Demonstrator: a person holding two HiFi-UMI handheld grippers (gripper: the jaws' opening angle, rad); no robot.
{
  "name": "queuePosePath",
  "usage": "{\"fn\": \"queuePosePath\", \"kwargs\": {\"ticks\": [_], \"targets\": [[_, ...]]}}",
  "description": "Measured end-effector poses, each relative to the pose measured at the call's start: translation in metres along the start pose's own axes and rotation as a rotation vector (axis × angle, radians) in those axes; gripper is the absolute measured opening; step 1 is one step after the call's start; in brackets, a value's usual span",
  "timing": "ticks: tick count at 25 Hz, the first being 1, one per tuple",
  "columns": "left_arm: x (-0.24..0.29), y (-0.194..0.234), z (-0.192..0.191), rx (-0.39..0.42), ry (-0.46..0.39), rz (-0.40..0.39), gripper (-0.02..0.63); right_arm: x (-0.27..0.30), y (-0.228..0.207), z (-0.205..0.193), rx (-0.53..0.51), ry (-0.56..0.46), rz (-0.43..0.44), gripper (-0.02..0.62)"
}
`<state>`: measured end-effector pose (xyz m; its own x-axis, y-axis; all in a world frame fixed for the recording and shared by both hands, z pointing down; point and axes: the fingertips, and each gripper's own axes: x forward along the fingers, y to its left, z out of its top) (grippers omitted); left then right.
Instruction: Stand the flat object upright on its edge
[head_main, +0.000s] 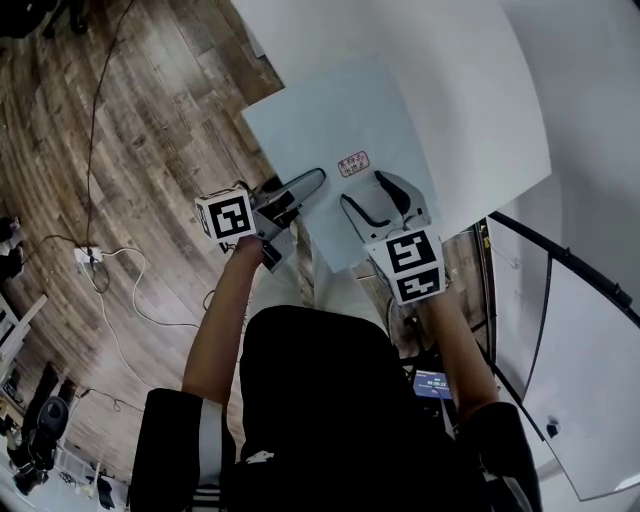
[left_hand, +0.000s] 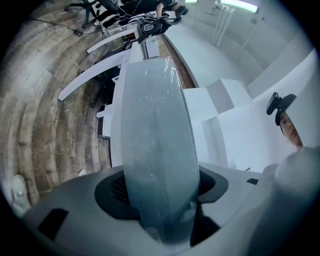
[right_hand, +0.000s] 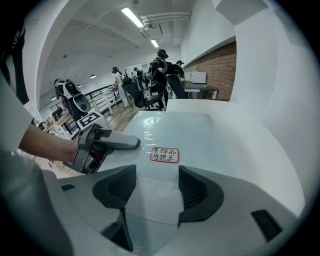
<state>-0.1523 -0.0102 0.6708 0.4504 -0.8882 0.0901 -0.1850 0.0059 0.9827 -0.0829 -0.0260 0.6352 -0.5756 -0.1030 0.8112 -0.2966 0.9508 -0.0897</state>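
A flat pale blue panel (head_main: 330, 130) wrapped in clear film lies on the white table (head_main: 470, 100), a red-bordered label (head_main: 353, 162) near its front. My left gripper (head_main: 310, 183) is shut on the panel's left edge, one finger above and one below. In the left gripper view the panel (left_hand: 155, 140) runs edge-on between the pads and fills the gap. My right gripper (head_main: 378, 195) hovers over the panel's near corner with its jaws apart. In the right gripper view the panel (right_hand: 175, 130) and its label (right_hand: 164, 154) show beyond the open jaws, with the left gripper (right_hand: 135, 144) at left.
Wooden floor (head_main: 120, 130) lies left of the table, with a cable and power strip (head_main: 88, 257) on it. Another white surface (head_main: 590, 380) sits at the right behind a black rail. Several people (right_hand: 160, 75) stand far off in the room.
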Motion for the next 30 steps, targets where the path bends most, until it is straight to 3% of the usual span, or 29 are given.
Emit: {"fn": "queuePosePath", "kwargs": {"ticks": [6, 9, 16, 30], "targets": [[0.003, -0.018, 0.005, 0.07, -0.009, 0.004, 0.301, -0.02, -0.005, 0.0, 0.028, 0.021, -0.032, 0.28], [0.005, -0.031, 0.013, 0.117, -0.029, 0.019, 0.299, -0.033, -0.014, 0.0, 0.055, 0.015, -0.066, 0.17], [0.011, -0.053, 0.031, 0.211, -0.044, 0.044, 0.299, -0.048, -0.027, -0.011, 0.127, 0.022, -0.101, 0.104], [0.033, -0.093, 0.042, 0.406, 0.003, 0.072, 0.299, -0.054, -0.035, -0.02, 0.201, 0.075, -0.099, 0.058]]}}
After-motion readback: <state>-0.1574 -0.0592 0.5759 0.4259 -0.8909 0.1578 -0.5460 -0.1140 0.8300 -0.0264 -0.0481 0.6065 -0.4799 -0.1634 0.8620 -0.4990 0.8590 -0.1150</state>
